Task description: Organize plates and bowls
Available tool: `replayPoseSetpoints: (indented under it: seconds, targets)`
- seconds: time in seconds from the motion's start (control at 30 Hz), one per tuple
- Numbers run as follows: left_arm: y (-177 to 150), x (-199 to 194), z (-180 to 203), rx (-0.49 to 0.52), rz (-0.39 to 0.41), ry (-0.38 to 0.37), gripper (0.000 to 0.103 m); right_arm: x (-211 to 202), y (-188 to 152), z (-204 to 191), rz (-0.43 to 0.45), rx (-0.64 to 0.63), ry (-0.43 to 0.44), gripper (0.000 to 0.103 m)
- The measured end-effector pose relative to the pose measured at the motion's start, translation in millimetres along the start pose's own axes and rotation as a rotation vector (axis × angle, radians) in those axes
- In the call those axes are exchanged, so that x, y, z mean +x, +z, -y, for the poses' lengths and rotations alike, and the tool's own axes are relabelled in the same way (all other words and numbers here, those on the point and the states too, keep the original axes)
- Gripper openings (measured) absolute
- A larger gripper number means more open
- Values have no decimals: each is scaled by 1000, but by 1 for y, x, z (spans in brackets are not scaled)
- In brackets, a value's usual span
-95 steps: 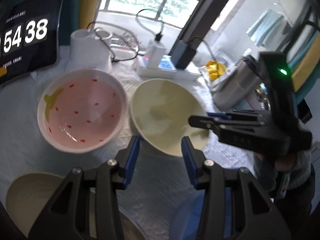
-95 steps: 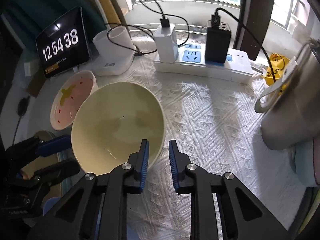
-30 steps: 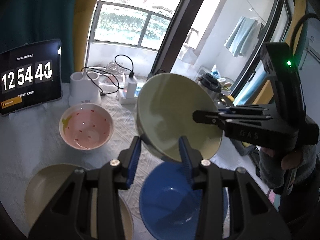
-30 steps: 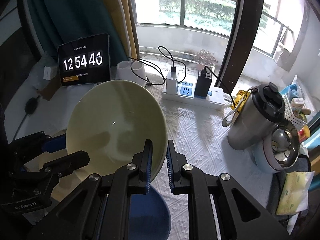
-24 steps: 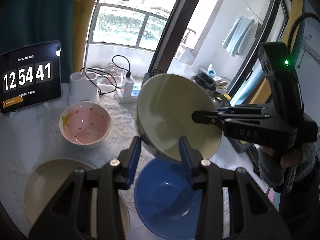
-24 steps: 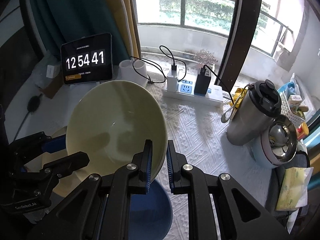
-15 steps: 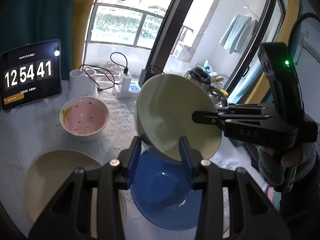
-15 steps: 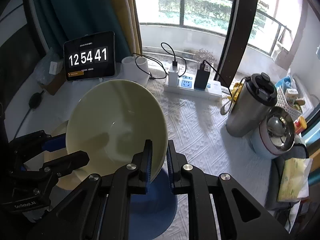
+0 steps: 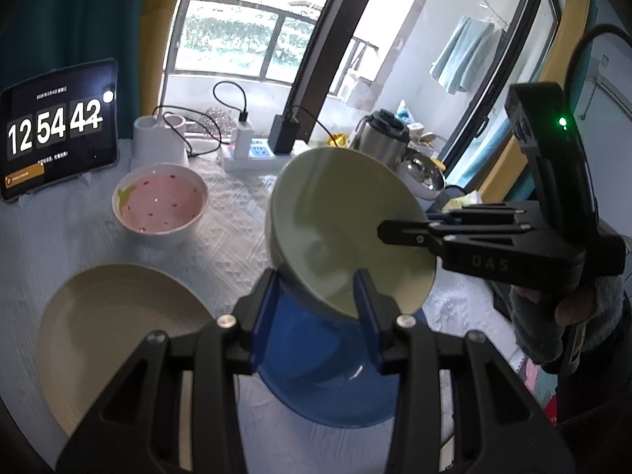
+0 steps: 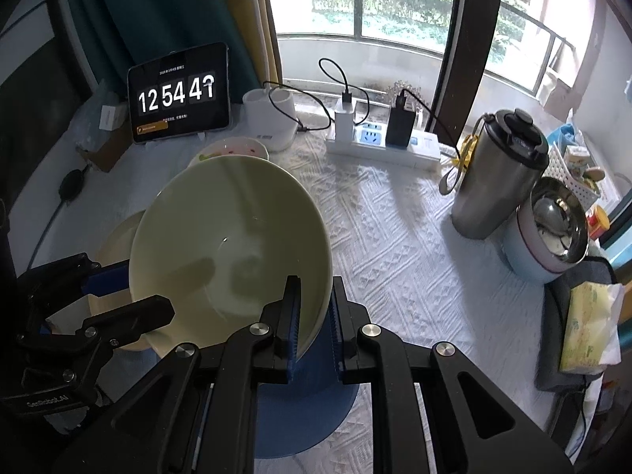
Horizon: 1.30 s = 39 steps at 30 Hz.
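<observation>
My right gripper [image 10: 314,312] is shut on the rim of a pale green bowl [image 10: 229,256] and holds it tilted in the air above a blue bowl [image 10: 304,407]. In the left wrist view the green bowl [image 9: 347,229] hangs over the blue bowl [image 9: 324,371], with the right gripper [image 9: 399,233] pinching its right rim. My left gripper [image 9: 318,308] is open, its fingers on either side of the green bowl's lower edge, and not closed on it. A cream plate [image 9: 122,339] lies at the left. A pink bowl with red dots [image 9: 160,203] stands behind it.
A tablet clock [image 10: 177,93], a white holder [image 10: 270,118] and a power strip with chargers [image 10: 383,138] line the back. A steel flask [image 10: 499,173], a lidded steel pot [image 10: 553,229] and a tissue pack [image 10: 588,324] stand at the right on the white cloth [image 10: 395,237].
Both grippers have risen and drawn back from the table. The green bowl went from resting on the cloth to held high above the blue bowl.
</observation>
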<state>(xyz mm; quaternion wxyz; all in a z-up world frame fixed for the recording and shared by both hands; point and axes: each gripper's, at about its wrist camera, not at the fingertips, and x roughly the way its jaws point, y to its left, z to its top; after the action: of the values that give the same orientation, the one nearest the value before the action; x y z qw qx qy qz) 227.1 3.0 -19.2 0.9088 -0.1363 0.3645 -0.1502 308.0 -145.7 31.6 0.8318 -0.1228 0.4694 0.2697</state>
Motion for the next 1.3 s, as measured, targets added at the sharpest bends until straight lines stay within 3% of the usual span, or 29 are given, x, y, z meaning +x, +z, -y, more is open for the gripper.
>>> replayPoseSetpoints:
  seconds: [0.73, 1.2, 1.3]
  targets:
    - [-32, 17, 2, 51, -72, 56, 40, 47, -46, -1, -149, 51, 59, 17]
    - [-39, 22, 3, 77, -81, 61, 40, 66, -53, -8, -202, -2, -14, 17]
    - [-39, 22, 4, 86, -88, 30, 41, 68, -54, -12, -205, -29, -41, 17]
